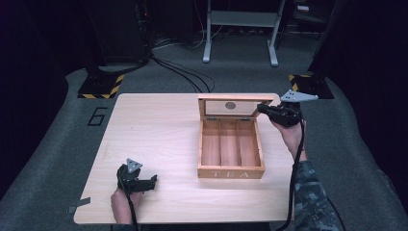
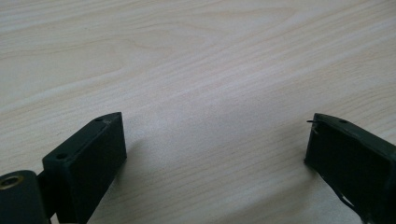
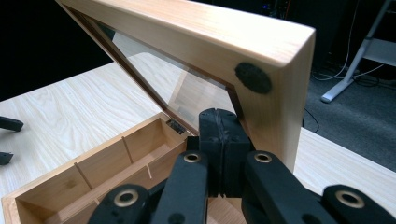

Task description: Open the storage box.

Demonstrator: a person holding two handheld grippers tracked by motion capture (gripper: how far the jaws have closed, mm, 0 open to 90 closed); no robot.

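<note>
Behind the tea box (image 1: 231, 153), right gripper (image 3: 219, 140) has jaws pressed together against the raised lid's (image 3: 196, 46) side rail, probably propping it open. Left gripper (image 1: 153, 182) rests on the table (image 1: 154, 130) well left of the box, jaws spread wide, holding nothing, likely parked

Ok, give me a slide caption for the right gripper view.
Right gripper, black fingers pressed together, against the raised glass-paned lid of the open, empty wooden tea box on the pale wooden table.
</note>
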